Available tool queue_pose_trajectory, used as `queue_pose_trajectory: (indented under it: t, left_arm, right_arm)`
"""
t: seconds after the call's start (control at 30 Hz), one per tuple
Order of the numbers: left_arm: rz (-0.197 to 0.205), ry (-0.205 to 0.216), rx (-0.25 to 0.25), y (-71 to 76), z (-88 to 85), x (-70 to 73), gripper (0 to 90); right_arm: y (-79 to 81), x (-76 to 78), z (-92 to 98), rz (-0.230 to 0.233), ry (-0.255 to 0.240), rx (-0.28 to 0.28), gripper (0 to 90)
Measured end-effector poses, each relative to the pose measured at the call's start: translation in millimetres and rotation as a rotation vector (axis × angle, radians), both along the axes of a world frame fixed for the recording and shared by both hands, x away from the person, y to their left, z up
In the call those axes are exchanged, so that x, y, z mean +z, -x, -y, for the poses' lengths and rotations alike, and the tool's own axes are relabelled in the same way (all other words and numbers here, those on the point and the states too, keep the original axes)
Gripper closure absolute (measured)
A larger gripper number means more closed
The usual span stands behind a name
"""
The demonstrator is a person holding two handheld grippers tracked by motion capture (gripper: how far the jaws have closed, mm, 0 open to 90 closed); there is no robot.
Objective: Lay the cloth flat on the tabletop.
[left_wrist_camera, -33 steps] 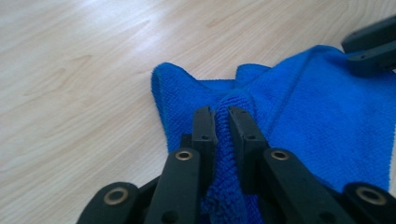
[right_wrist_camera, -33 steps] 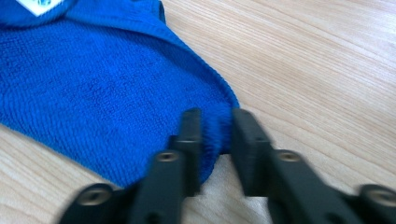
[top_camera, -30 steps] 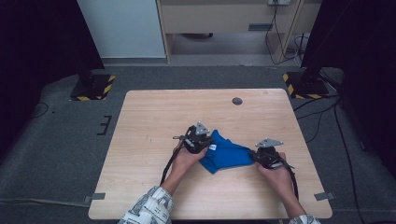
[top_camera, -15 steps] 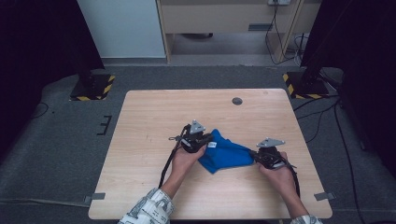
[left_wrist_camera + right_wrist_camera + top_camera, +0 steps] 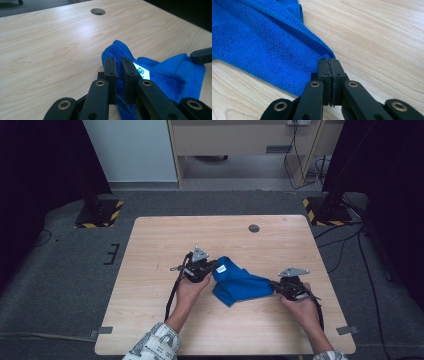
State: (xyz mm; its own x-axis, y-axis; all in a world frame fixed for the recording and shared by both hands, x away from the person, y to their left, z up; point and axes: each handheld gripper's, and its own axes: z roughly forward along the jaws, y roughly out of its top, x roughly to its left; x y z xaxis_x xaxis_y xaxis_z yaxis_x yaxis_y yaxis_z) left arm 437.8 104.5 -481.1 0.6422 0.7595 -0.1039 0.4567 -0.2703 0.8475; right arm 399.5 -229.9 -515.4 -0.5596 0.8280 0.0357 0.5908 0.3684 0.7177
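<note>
A: High view check: wooden table (image 5: pixel 150 320), blue cloth (image 5: pixel 240 285) right of centre near my edge, bunched between both hands

B: Tongs?

A: I've got left gripper (image 5: pixel 214 266) clamped on the fold by the white label (image 5: pixel 141 72), right gripper (image 5: pixel 272 286) pinching the opposite corner, probably to stretch it flat

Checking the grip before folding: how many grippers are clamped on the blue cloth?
2: the left gripper pinches the blue cloth near its label; the right gripper clamps a corner.
</note>
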Motion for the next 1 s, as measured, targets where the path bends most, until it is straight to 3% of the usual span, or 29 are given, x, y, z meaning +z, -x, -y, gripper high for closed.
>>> queue_pose_trajectory:
  t: [0.17,0.3,0.5,0.7,0.8,0.87,0.93,1.0]
  left_arm:
    - [-0.014,0.005,0.034,-2.0,-10.6,-4.8,84.7]
    - [-0.024,-0.008,0.04,-0.9,-15.1,-8.1,85.1]
    - [-0.031,-0.094,0.026,11.8,-27.6,-13.4,85.3]
    - [-0.072,-0.159,0.008,23.3,-38.9,-31.1,83.7]
    - [-0.066,-0.146,0.005,24.4,-40.8,-31.3,80.1]
    - [-0.053,-0.115,0.023,24.3,-43.7,-25.4,75.0]
    - [-0.018,-0.064,0.042,26.1,-47.0,-14.4,68.0]
    - [0.0,-0.055,0.044,27.4,-47.4,-10.0,66.7]
  right_arm:
    - [0.3,0.9,-1.8,0.005,0.033,-0.001,89.0]
    - [-0.3,1.4,0.9,0.002,0.015,-0.005,89.0]
    - [0.0,1.7,-6.3,0.008,0.009,0.016,89.0]
    - [-1.5,-5.7,-22.9,-0.002,0.053,0.059,88.9]
    - [-0.6,-6.4,-23.7,0.007,0.06,0.069,88.8]
    - [-0.1,-5.6,-23.1,0.008,0.051,0.07,88.7]
    - [0.7,-5.5,-23.5,0.013,0.046,0.07,88.6]
    - [0.9,-5.2,-23.6,0.015,0.047,0.074,88.6]
